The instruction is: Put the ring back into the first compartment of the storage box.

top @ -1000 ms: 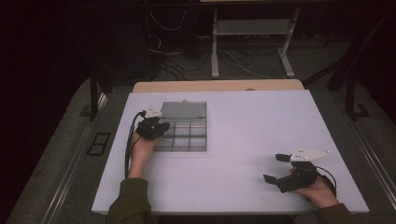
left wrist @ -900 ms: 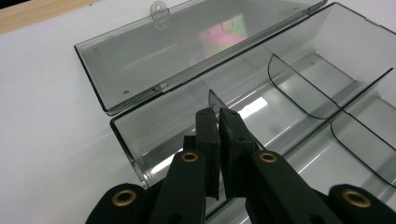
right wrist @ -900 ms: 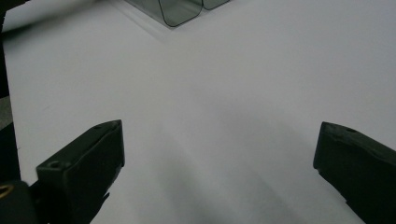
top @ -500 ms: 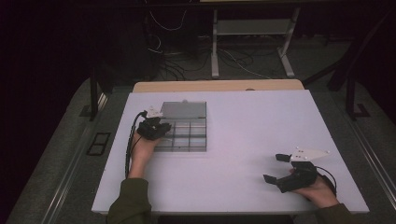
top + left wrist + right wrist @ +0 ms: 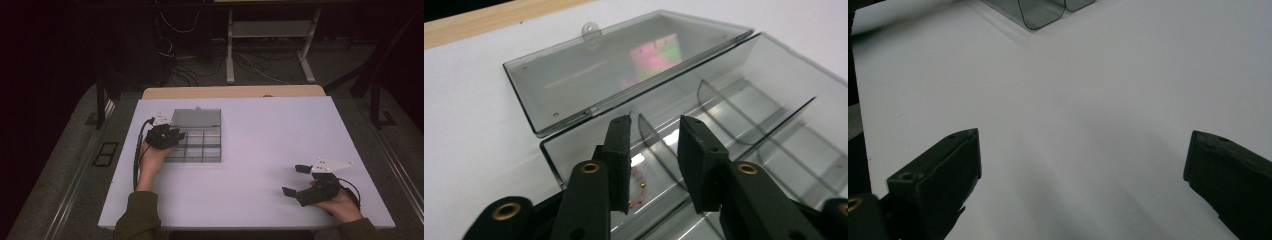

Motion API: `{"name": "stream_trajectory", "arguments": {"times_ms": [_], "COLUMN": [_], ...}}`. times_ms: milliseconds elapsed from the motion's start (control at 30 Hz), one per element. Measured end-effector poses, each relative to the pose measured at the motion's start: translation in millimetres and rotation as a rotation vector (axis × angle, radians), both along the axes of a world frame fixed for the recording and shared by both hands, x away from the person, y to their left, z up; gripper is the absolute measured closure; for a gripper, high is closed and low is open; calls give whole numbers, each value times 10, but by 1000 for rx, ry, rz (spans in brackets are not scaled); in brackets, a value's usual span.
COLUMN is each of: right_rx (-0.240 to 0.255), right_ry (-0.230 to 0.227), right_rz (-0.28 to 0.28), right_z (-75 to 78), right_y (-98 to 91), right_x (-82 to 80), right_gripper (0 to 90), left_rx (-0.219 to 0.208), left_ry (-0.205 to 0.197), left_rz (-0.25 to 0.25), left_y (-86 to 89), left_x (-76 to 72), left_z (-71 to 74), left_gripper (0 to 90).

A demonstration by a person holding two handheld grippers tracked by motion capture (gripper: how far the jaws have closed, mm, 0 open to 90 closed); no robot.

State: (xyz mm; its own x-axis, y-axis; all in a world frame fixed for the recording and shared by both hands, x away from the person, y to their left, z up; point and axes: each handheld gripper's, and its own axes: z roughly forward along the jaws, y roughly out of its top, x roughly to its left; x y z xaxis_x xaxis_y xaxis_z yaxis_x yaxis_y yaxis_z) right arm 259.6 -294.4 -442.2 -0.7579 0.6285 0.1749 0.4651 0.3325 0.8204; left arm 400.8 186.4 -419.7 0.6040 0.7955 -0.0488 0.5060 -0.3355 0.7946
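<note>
A smoky clear plastic compartment box (image 5: 207,150) lies on the white table (image 5: 270,135) with its lid (image 5: 196,118) folded back flat. My left gripper (image 5: 172,135) hovers over the box's near left corner. In the left gripper view its jaws (image 5: 655,125) have just been opening and stand apart with nothing between them. They point into the box (image 5: 774,75), with the lid (image 5: 614,75) lying beyond. A small string of pink beads (image 5: 639,180) lies in the compartment under the left jaw. My right gripper (image 5: 293,180) rests at the table's near right, wide open and holding nothing (image 5: 1083,150).
The box has several compartments set off by curved dividers (image 5: 719,107). One corner of the box (image 5: 1040,12) shows far off in the right gripper view. Bare white table lies between the two hands. A wooden strip (image 5: 235,91) borders the table's far edge.
The left gripper's jaws stand a little wider apart over the box than before. Both hands have kept their place.
</note>
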Motion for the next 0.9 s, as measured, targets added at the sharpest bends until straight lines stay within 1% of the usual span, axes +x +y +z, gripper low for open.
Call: {"name": "stream_trajectory", "arguments": {"times_ms": [67,267,333,467,533,600,633,800,900], "right_rx": [1,8,9,14,15,15,15,16,16], "right_ry": [2,0,1,5,3,1,-1,-4,-5], "right_rz": [-1,-1,-3,-4,-6,-6,-5,-7,-8], "right_z": [-2,-2,-3,-4,-3,-3,-2,1,1], "right_y": [0,-14,-18,-30,-34,-36,-37,-40,-40], "right_x": [-1,7,8,10,9,10,11,14,12], "right_gripper": [17,17,17,17,17,17,17,17,17], "left_rx": [-35,-88,-94,-89,-97,-110,-105,-127,-118], "left_ry": [-5,-10,-11,-14,-10,-8,-8,-9,-11], "left_rz": [-7,-31,-47,-70,-79,-100,-109,-135,-150], "left_y": [6,14,3,-22,-29,-40,-41,-62,-90], "left_x": [-13,-51,-66,-108,-125,-151,-166,-235,-286], "left_z": [21,74,86,119,132,142,149,170,200], "left_gripper": [615,543,510,465,449,427,416,365,319]}}
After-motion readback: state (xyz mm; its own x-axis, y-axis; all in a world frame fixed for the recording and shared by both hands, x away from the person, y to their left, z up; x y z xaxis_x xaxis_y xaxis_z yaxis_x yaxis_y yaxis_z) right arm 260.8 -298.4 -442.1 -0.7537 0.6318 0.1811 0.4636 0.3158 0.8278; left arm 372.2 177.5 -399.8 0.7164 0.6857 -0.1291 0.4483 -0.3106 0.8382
